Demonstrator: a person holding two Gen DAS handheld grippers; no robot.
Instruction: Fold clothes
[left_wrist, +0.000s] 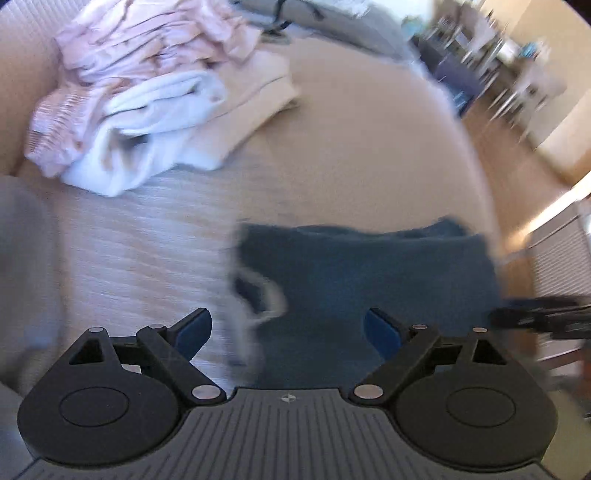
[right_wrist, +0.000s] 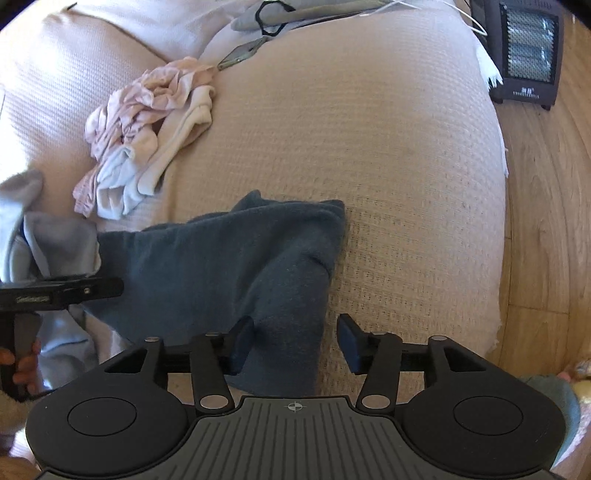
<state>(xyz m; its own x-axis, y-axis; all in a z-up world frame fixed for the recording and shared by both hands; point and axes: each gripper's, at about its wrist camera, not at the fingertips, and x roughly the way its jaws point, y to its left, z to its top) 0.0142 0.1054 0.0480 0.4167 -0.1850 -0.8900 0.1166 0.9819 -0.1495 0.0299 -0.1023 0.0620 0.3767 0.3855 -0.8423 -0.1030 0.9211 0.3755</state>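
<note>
Two views, and each gives you something the other lacks. Your left gripper hangs with jaws spread wide and empty above the blue garment lying on the beige blanket, though this view is blurred. Your right gripper, jaws parted and gripping nothing, straddles the garment's near edge; only here do you see the heater on the wooden floor.

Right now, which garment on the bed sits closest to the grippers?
The dark blue garment, spread flat just beyond both grippers; the pink and white clothes lie crumpled in a pile farther up the bed.
</note>
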